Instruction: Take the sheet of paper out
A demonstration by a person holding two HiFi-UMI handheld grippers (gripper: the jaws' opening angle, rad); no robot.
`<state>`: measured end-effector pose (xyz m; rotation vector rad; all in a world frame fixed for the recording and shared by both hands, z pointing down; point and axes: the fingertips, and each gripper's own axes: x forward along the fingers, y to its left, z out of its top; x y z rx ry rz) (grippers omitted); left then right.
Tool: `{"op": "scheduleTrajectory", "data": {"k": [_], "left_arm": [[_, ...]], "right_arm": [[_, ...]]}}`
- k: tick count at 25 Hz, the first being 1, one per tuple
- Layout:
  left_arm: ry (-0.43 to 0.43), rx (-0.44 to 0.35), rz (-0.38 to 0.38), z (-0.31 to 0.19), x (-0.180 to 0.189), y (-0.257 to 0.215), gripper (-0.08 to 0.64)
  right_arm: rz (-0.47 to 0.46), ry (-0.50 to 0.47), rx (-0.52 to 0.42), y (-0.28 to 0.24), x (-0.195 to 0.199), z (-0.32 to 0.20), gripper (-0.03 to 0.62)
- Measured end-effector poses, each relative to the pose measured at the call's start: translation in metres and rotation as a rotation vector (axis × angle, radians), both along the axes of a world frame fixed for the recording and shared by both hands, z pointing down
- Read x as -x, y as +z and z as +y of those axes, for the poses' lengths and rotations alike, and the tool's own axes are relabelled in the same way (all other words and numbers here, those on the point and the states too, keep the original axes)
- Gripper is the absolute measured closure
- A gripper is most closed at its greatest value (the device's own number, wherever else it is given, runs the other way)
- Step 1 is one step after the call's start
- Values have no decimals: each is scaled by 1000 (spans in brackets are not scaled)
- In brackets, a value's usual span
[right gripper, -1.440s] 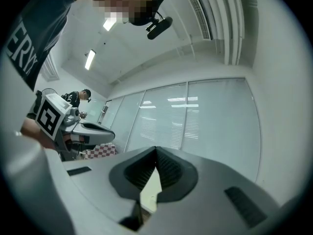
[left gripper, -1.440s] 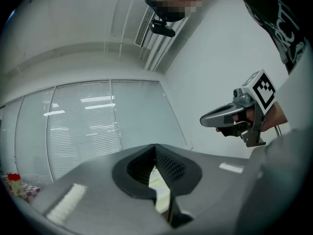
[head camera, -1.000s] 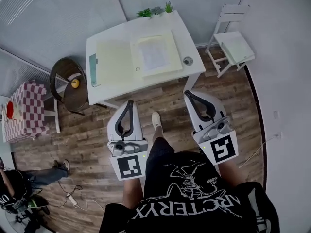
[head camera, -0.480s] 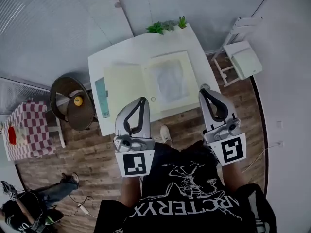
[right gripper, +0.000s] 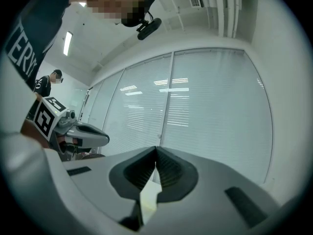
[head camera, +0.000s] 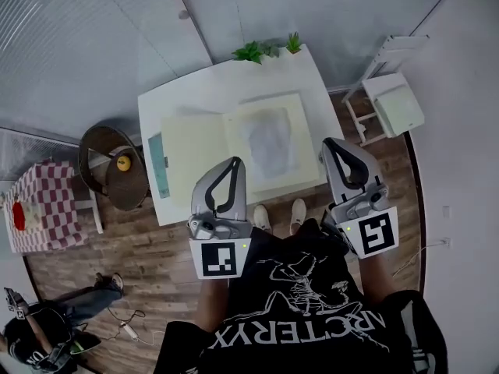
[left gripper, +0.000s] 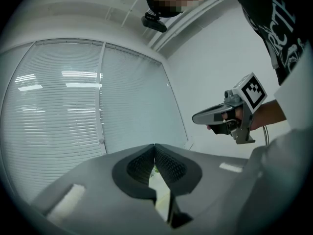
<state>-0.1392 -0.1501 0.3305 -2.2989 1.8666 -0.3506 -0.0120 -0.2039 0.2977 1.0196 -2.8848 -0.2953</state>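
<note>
A pale yellow folder (head camera: 191, 150) lies open on the white table (head camera: 203, 96) in the head view. A printed sheet of paper (head camera: 269, 139) rests on its right half. My left gripper (head camera: 235, 162) hovers over the folder's near edge, jaws shut and empty. My right gripper (head camera: 327, 142) is at the folder's right edge, also shut and empty. In the left gripper view the tips (left gripper: 155, 146) meet in front of window blinds, with the right gripper (left gripper: 195, 117) alongside. The right gripper view shows its closed tips (right gripper: 156, 150) and the left gripper (right gripper: 106, 139).
Small green plants (head camera: 265, 49) stand at the table's far edge, and a green strip (head camera: 158, 174) lies by its left edge. A white chair (head camera: 394, 104) is right of the table, a dark round chair (head camera: 117, 166) and a checkered table (head camera: 35, 209) left. A person (head camera: 47, 341) crouches at lower left.
The person has stepped up to the table. Both grippers moved forward from over the floor to over the table's near edge, still shut.
</note>
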Motion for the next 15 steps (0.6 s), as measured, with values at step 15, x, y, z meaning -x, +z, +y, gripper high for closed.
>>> {"op": "scheduleTrajectory", "data": {"k": [15], "left_arm": [[-86,471,569,-79,60,173,327]], "right_arm": [[-2,67,-3,0,-37,-31,580]]}}
